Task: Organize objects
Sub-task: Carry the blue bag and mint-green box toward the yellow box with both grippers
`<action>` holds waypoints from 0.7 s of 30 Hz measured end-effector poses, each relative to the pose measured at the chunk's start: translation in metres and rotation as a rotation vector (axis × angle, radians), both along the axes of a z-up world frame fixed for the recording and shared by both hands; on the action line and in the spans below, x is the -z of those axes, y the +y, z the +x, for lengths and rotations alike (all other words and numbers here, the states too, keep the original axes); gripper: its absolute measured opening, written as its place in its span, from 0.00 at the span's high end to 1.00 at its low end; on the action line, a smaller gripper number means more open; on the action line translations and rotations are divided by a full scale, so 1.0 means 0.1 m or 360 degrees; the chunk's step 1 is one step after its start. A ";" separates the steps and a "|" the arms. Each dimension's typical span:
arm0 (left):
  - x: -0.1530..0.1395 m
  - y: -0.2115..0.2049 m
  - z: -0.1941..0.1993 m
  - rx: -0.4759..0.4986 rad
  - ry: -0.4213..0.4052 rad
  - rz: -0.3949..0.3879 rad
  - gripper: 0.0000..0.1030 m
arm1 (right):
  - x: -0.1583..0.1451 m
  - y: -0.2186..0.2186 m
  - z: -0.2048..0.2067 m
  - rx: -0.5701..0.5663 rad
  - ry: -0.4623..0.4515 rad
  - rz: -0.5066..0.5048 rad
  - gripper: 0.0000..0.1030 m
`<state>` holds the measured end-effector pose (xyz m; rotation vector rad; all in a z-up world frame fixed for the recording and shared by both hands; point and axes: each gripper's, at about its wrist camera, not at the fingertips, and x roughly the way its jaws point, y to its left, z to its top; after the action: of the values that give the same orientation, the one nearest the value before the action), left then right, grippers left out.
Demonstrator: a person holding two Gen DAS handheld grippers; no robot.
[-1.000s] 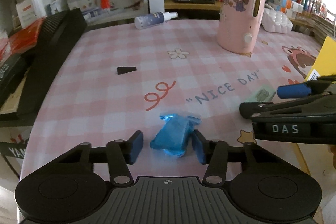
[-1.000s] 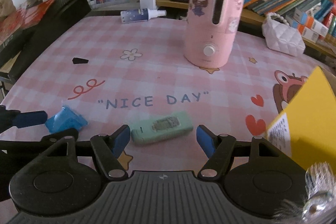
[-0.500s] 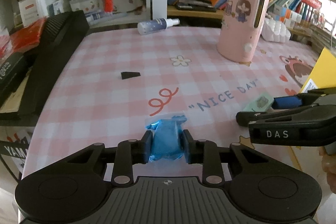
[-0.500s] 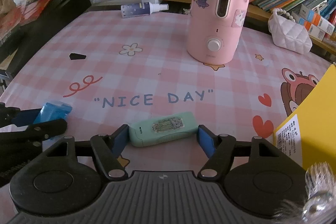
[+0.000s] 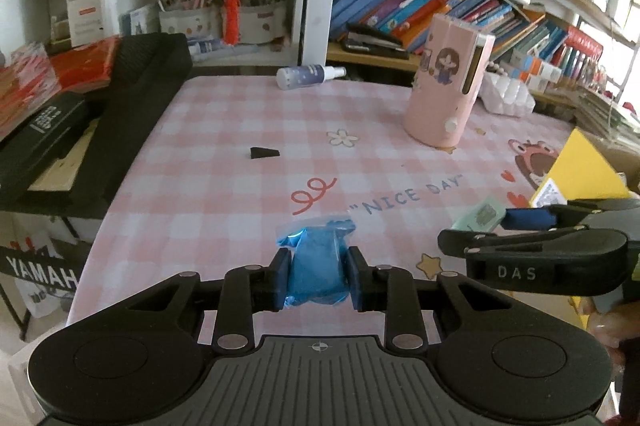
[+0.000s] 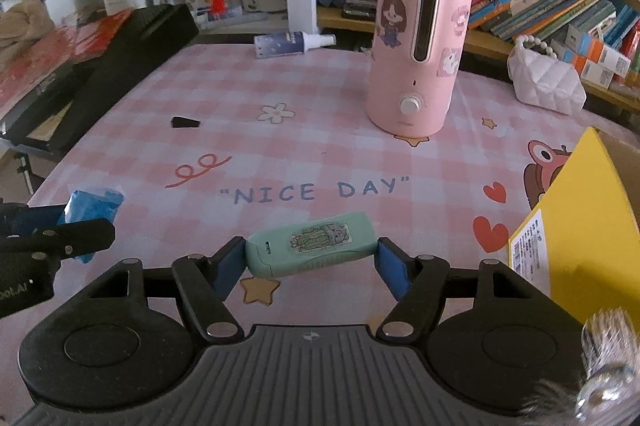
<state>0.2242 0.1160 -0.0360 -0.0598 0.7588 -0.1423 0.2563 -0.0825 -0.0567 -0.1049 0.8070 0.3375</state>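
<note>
My left gripper (image 5: 316, 278) is shut on a blue plastic packet (image 5: 318, 266) and holds it above the pink checked tablecloth; the packet also shows in the right wrist view (image 6: 94, 206). My right gripper (image 6: 310, 262) is shut on a mint-green oblong case (image 6: 312, 242) with a sticker, gripped end to end and lifted off the cloth. The case also shows in the left wrist view (image 5: 480, 216), with the right gripper to the right of my left one.
A pink humidifier (image 6: 416, 54) stands mid-table. A spray bottle (image 6: 288, 42) lies at the far edge. A small black wedge (image 6: 185, 122) lies left of centre. A yellow box (image 6: 580, 226) stands at the right. A black keyboard case (image 5: 132, 106) borders the left edge.
My left gripper closed on the blue packet and raised it. My right gripper closed on the green case and lifted it off the cloth.
</note>
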 end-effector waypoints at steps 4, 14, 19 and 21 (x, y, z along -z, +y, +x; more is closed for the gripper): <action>-0.07 0.04 -0.18 -0.0017 -0.0021 -0.0034 0.74 | -0.07 0.03 -0.19 -0.0046 -0.0017 -0.0002 0.34; -0.20 0.08 -0.59 -0.0006 -0.0085 -0.0070 0.74 | -0.26 0.00 -0.70 -0.0087 -0.0063 -0.0018 0.34; -0.26 0.11 -0.83 -0.0011 -0.0112 -0.0081 0.74 | -0.28 -0.01 -0.97 -0.0086 -0.0052 -0.0029 0.34; -0.28 0.12 -0.93 -0.0005 -0.0121 -0.0081 0.74 | -0.29 -0.01 -1.08 -0.0088 -0.0059 -0.0030 0.34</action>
<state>0.1308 0.1276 -0.0081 -0.1035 0.6793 -0.1602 0.1486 -0.0832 -0.0272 -0.1509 0.7716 0.3790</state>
